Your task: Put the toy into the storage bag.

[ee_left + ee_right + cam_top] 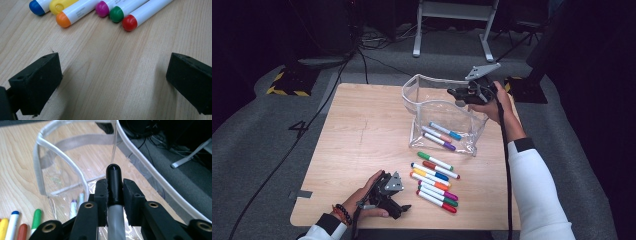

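The black-capped marker (114,182), pinched in the right hand-held gripper (114,190) above the clear pouch (422,95), could catch the floppy rim and fall onto the counter (362,130), while the left hand-held gripper (112,82) rests spread near the remaining markers (434,181).
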`<state>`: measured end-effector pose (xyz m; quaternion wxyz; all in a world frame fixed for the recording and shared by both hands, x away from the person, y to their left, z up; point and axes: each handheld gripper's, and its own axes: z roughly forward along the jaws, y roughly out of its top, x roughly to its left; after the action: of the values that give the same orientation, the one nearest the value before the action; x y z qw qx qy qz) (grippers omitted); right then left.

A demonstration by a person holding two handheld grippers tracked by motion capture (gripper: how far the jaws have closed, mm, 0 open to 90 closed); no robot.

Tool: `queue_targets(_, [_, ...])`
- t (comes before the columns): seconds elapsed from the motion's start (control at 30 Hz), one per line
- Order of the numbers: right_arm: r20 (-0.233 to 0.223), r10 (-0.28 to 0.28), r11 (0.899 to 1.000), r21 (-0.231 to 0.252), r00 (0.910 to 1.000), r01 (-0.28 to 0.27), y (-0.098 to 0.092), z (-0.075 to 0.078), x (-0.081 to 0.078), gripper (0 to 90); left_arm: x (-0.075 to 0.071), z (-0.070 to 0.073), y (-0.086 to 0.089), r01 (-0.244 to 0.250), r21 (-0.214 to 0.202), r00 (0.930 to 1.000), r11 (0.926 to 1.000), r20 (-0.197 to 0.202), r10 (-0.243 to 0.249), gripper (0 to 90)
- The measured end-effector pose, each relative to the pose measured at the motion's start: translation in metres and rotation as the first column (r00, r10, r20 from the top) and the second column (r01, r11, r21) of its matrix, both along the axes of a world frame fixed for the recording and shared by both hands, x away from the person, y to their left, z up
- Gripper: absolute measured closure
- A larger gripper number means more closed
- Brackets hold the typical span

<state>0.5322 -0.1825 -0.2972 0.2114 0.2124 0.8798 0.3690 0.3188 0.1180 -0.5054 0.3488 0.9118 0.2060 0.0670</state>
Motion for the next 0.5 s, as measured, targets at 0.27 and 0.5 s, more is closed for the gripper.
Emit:
queue_targets(0.27, [-0.047,-0.025,0.995,-0.094,0.9986,0.021,0.015,-0.015,0.013,74.1,0.000,0.000,0.000,0.000,0.000,1.0000,1.0000,0.000,0.000,0.5])
queue_targets(0.5, [-0.128,0.012,0.981,-0.188,0.9917,-0.036,0.021,-0.025,0.017,74.0,0.000,0.000,0.000,-0.001,0.000,1.0000,1.0000,0.000,0.001,0.5])
